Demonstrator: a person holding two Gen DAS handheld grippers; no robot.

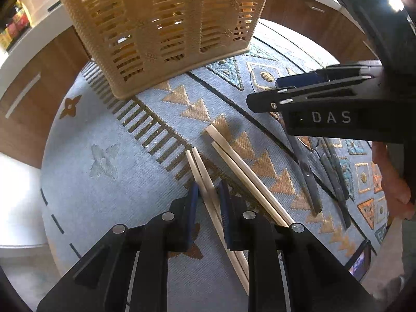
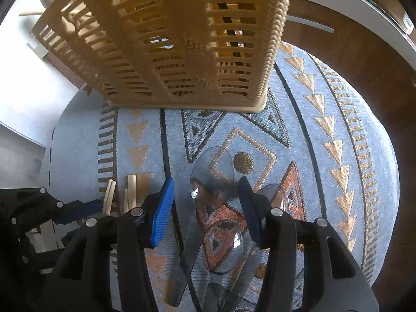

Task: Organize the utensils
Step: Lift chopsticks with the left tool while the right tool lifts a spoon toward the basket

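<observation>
A tan slatted utensil basket [image 1: 166, 26] stands at the far side of a round patterned mat [image 1: 109, 135]; it also shows in the right wrist view [image 2: 182, 41]. My left gripper [image 1: 209, 195] has its jaws close around a pair of wooden chopsticks [image 1: 202, 176] lying on the mat. A second chopstick pair [image 1: 244, 171] lies just right of it. My right gripper [image 2: 208, 189] is open over several clear plastic spoons [image 2: 212, 171] lying on the mat; it also shows in the left wrist view [image 1: 275, 91].
Grey spoon handles [image 1: 309, 179] lie on the mat to the right of the chopsticks. A wooden tabletop [image 2: 364, 83] surrounds the mat. The left gripper [image 2: 78, 213] and chopsticks [image 2: 131, 189] show at the left of the right wrist view.
</observation>
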